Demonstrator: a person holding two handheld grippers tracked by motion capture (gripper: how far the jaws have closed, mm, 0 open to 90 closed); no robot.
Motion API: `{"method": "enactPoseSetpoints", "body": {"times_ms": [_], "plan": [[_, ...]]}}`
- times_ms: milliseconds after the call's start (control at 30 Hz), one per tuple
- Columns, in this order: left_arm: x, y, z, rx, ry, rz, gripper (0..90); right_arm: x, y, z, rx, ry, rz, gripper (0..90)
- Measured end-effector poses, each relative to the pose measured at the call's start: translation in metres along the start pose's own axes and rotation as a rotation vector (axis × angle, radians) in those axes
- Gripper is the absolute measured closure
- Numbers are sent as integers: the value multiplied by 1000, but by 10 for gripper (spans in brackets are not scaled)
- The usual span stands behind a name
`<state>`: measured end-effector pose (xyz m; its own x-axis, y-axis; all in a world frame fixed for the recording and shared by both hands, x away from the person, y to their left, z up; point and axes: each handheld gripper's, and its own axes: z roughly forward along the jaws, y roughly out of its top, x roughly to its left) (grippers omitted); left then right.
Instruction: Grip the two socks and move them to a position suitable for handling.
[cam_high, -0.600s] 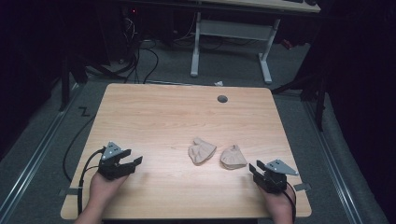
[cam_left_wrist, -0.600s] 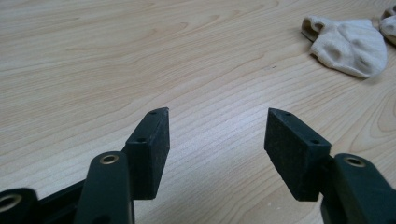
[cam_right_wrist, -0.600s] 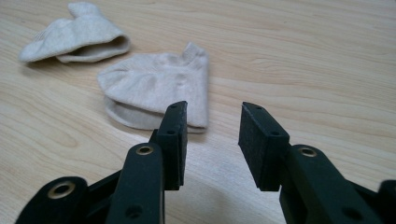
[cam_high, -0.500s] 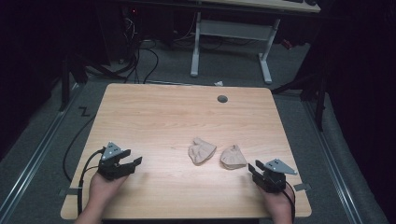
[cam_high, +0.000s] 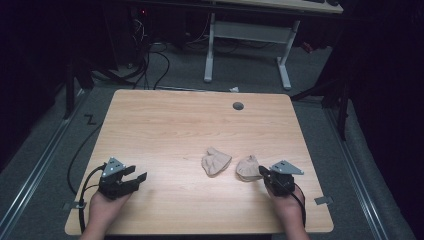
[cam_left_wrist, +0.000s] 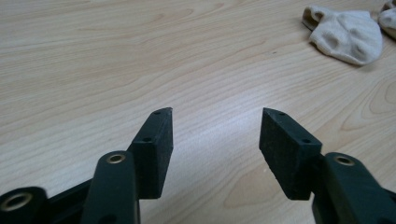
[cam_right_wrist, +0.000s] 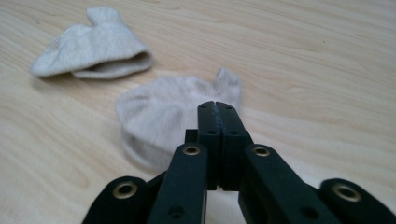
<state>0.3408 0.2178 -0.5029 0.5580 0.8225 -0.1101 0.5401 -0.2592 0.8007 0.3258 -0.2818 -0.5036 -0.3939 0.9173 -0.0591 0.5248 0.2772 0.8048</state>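
Two socks lie side by side on the table: one sock left, the other sock right, perhaps touching my right gripper.

My count from the console:

- Counter: one, light wood, with one round grey grommet near its far edge.
- Socks: two, both beige and crumpled. I log the left sock and the right sock, lying just beside each other.
- Grippers: two. I have the left gripper and the right gripper, one in each of the person's hands.
- Fingers: two black ones per gripper, four in all.
- Hands: two, a left hand and a right hand.
- Grey three-cornered plates: two, one atop each gripper.
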Motion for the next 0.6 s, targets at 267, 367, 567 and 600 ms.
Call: {"method": "enactPoseSetpoints", "body": {"times_ms": [267, 367, 567, 600], "plan": [[-4, -7, -16, -17, 21, -14, 504, 2, 11, 32, 91, -33, -28, 899], [-6, -9, -19, -22, 24, -14, 506, 0, 8, 38, 124, -38, -35, 899], [-13, -10, -15, -15, 11, 0, 485, 1, 3, 36, 145, -8, -50, 895], [-16, -8, -13, -9, 4, 9, 485, 2, 2, 34, 147, -1, -46, 890]]}}
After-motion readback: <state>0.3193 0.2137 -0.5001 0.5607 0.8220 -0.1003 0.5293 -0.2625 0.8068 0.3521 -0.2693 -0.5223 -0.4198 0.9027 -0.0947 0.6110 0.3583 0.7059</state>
